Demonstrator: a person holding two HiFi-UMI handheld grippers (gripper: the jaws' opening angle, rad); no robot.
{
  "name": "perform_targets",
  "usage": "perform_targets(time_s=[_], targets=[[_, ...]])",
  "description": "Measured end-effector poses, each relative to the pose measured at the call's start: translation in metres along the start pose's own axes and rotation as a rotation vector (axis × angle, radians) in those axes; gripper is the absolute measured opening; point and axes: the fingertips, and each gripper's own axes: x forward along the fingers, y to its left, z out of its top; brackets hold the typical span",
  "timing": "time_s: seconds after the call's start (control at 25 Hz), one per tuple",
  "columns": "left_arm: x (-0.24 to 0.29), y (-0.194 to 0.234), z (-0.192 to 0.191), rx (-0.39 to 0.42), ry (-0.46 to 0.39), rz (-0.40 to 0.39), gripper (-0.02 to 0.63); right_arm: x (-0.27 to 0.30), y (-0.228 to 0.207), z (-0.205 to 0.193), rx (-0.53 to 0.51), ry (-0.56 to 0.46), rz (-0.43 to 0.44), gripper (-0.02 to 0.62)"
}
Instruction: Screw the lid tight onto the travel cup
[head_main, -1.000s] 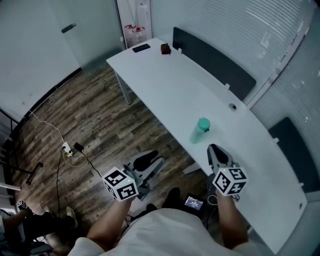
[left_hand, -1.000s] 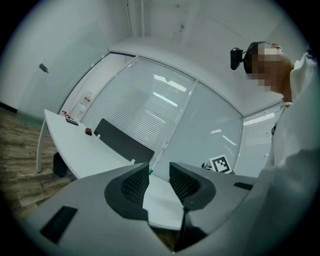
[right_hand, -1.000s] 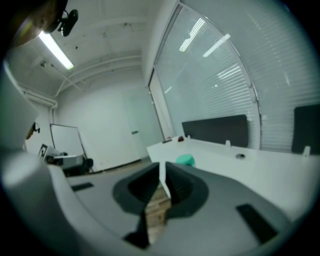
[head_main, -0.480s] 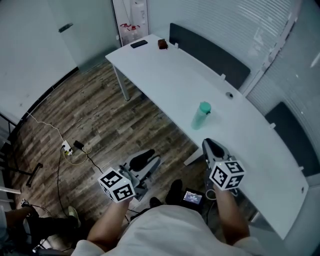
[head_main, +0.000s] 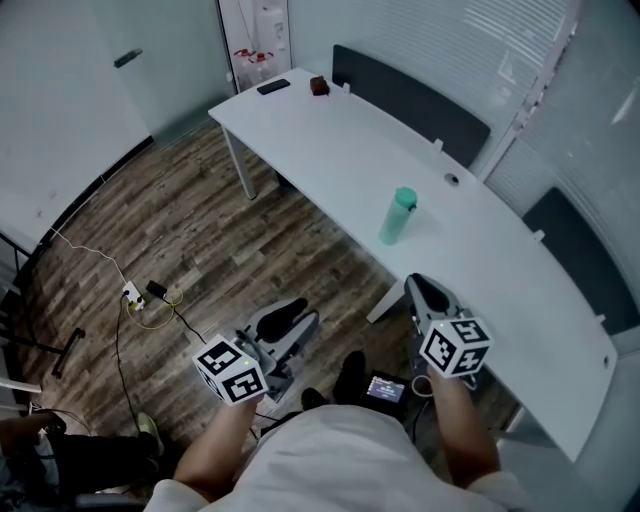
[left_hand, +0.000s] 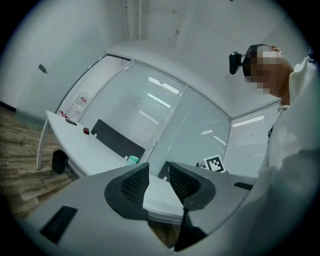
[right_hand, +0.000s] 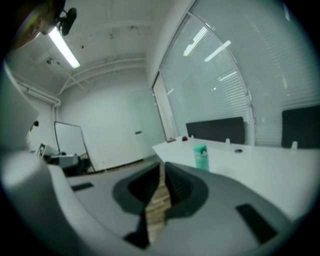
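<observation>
The teal travel cup (head_main: 397, 215) stands upright with its lid on, near the front edge of the long white table (head_main: 330, 150). It also shows small in the left gripper view, cup (left_hand: 132, 160), and in the right gripper view, cup (right_hand: 200, 156). My left gripper (head_main: 288, 330) hangs over the wood floor, well short of the table, jaws open with nothing between them (left_hand: 158, 175). My right gripper (head_main: 428, 292) sits near the table's front edge, short of the cup, its jaws shut and empty (right_hand: 162, 172).
A black phone (head_main: 273, 87) and a small brown object (head_main: 319, 85) lie at the table's far end. Dark divider panels (head_main: 410, 105) line its back edge. A power strip with cables (head_main: 140, 295) lies on the floor at left. A small device (head_main: 386, 388) sits by my feet.
The cup and table sit farther from both grippers than a second ago; my hands and I have drawn back from the table. Neither gripper's jaws have changed.
</observation>
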Motion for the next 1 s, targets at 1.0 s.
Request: perform_targets(time_s=[1.0], targets=[[-0.007, -0.041, -0.015, 0.006, 0.033, -0.079, 0.146, -0.046, 0.008, -0.011, 0.021, -0.003, -0.028, 0.046]])
